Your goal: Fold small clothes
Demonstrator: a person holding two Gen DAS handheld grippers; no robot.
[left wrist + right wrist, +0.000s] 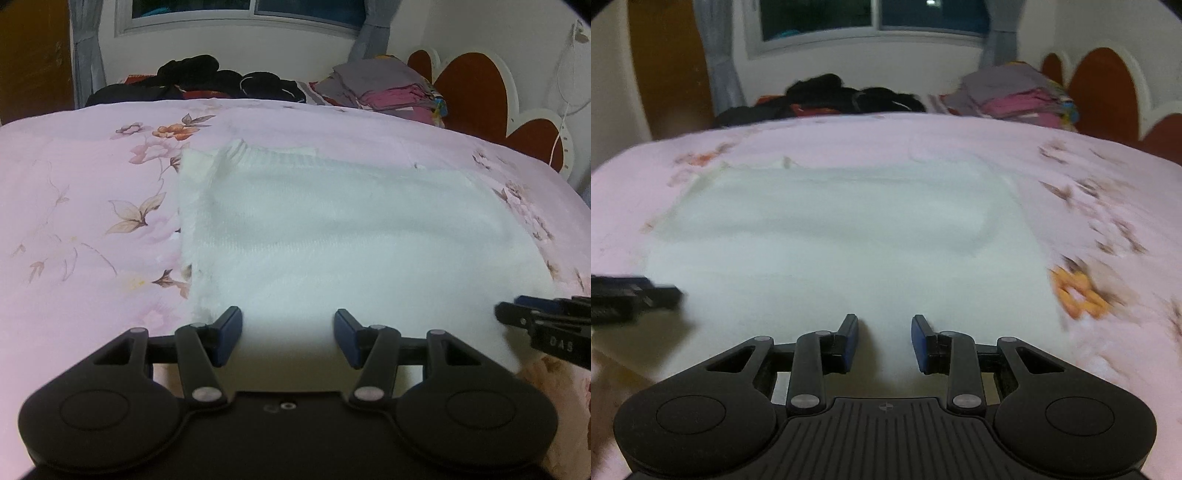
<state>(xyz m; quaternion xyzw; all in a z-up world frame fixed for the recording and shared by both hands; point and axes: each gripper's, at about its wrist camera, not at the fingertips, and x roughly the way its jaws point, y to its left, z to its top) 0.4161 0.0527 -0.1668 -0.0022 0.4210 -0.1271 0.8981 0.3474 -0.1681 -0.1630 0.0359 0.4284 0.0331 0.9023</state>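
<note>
Spreading across the scene: pink floral bedspread (92,206). Lying flat at its centre: white knit garment (351,229). Hovering over the garment's near edge, jaws parted, gripping nothing: left gripper (288,334), right gripper (884,341).

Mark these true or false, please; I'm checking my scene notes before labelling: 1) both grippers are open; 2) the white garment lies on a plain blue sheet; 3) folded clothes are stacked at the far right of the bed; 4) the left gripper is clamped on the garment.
1) The left gripper and right gripper are open: true.
2) False: the white knit garment lies on a pink floral bedspread.
3) True: a stack of folded clothes sits there.
4) False: its jaws stand apart, holding nothing.
</note>
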